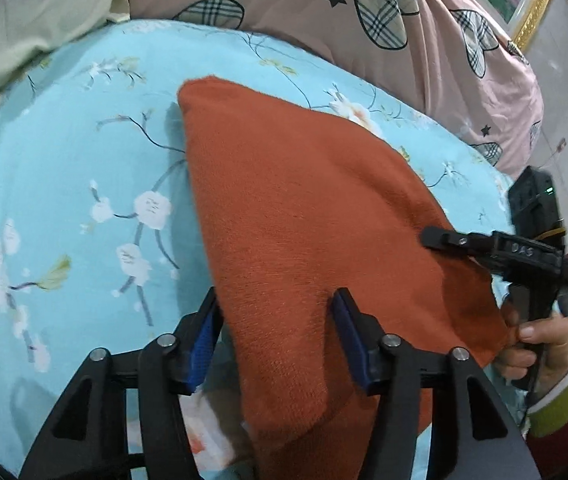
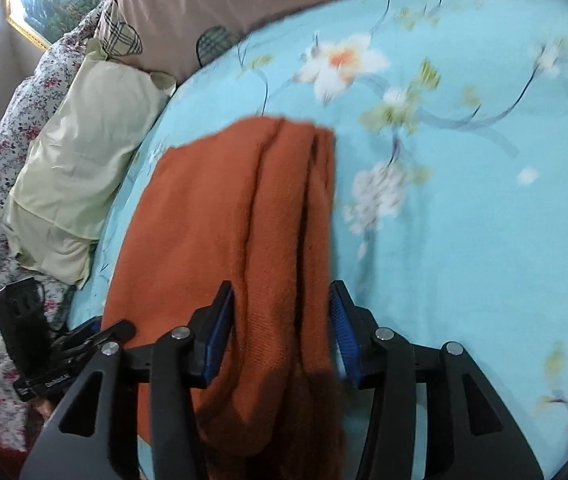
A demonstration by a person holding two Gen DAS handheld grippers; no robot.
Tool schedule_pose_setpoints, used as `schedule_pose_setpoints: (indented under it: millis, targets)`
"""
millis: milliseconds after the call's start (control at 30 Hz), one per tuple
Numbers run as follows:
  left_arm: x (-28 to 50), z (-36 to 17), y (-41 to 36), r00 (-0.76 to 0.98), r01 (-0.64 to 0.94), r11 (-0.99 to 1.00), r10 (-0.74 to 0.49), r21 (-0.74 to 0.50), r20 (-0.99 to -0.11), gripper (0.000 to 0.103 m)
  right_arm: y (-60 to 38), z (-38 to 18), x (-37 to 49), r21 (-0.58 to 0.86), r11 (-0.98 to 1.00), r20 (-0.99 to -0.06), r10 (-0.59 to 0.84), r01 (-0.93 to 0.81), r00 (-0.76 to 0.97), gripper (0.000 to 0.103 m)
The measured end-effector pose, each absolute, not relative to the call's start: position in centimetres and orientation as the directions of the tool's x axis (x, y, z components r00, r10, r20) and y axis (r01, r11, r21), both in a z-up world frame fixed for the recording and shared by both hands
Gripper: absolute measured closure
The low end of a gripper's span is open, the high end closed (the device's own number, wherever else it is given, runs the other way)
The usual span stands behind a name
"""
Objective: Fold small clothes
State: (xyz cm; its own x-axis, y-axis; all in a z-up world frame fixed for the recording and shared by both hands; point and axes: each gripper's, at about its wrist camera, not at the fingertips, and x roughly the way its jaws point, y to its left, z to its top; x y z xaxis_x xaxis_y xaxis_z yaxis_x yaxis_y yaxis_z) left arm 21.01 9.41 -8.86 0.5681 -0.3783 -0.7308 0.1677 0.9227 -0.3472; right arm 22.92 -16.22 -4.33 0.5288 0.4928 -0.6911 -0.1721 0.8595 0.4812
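Both tools' wide-apart fingers straddle the orange cloth (image 1: 303, 216), its near edge hidden.

White embossed lettering is showing on the right tongs (image 1: 435, 238) body and on the left tongs (image 2: 84, 332) body, but it is staying too small and blurred to read.
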Motion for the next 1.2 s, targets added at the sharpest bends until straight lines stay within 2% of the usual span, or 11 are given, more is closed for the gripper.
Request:
schedule_pose_setpoints:
  millis: [300, 333, 367, 467, 567, 733, 800, 867, 967, 1100, 1200]
  targets:
    - [17.2, -5.0, 10.7, 0.660, 0.198, 0.917, -0.386, -0.346, -0.645, 0.048, -14.6, -3.3, 25.3, 0.412, 0.892, -0.713, 0.442, -0.184, 0.544, 0.057]
    - [16.8, -4.8, 10.3, 0.654, 0.231, 0.903, -0.420, -0.362, -0.630, 0.048, -14.4, -3.6, 25.7, 0.413, 0.894, -0.722, 0.438, -0.174, 0.535, 0.066]
    - [16.6, -4.7, 10.2, 0.647, 0.249, 0.895, -0.437, -0.369, -0.625, 0.049, -14.3, -4.2, 26.3, 0.434, 0.886, -0.726, 0.451, -0.164, 0.519, 0.088]
    - [16.3, -4.8, 8.5, 0.621, 0.299, 0.880, -0.474, -0.370, -0.624, 0.057, -14.2, -2.0, 25.6, 0.432, 0.876, -0.670, 0.470, -0.213, 0.574, 0.092]
    - [16.0, -5.0, 7.2, 0.587, 0.353, 0.856, -0.518, -0.379, -0.622, 0.058, -14.5, 0.0, 25.0, 0.411, 0.878, -0.629, 0.469, -0.246, 0.620, 0.092]
    - [16.4, -7.0, 4.6, 0.529, 0.382, 0.847, -0.529, -0.370, -0.664, 0.060, -15.3, -5.5, 27.6, 0.374, 0.912, -0.759, 0.404, -0.167, 0.510, 0.092]
    - [16.4, -7.7, 4.1, 0.518, 0.390, 0.841, -0.537, -0.375, -0.666, 0.060, -15.9, -5.8, 27.2, 0.379, 0.912, -0.748, 0.401, -0.155, 0.530, 0.086]
    - [16.4, -8.1, 3.7, 0.516, 0.380, 0.845, -0.532, -0.376, -0.672, 0.059, -16.8, -4.7, 26.4, 0.371, 0.922, -0.747, 0.366, -0.108, 0.555, 0.069]
    - [16.0, -7.6, 3.2, 0.507, 0.391, 0.845, -0.529, -0.366, -0.680, 0.059, -17.3, -1.6, 23.9, 0.320, 0.944, -0.725, 0.295, -0.074, 0.622, 0.068]
    - [15.6, -6.3, 4.5, 0.525, 0.390, 0.841, -0.538, -0.376, -0.659, 0.059, -16.1, 0.9, 19.7, 0.429, 0.884, -0.631, 0.441, -0.186, 0.638, 0.068]
    - [14.9, -5.4, 6.0, 0.548, 0.385, 0.835, -0.549, -0.393, -0.631, 0.059, -14.1, -0.9, 17.6, 0.476, 0.849, -0.641, 0.514, -0.231, 0.569, 0.068]
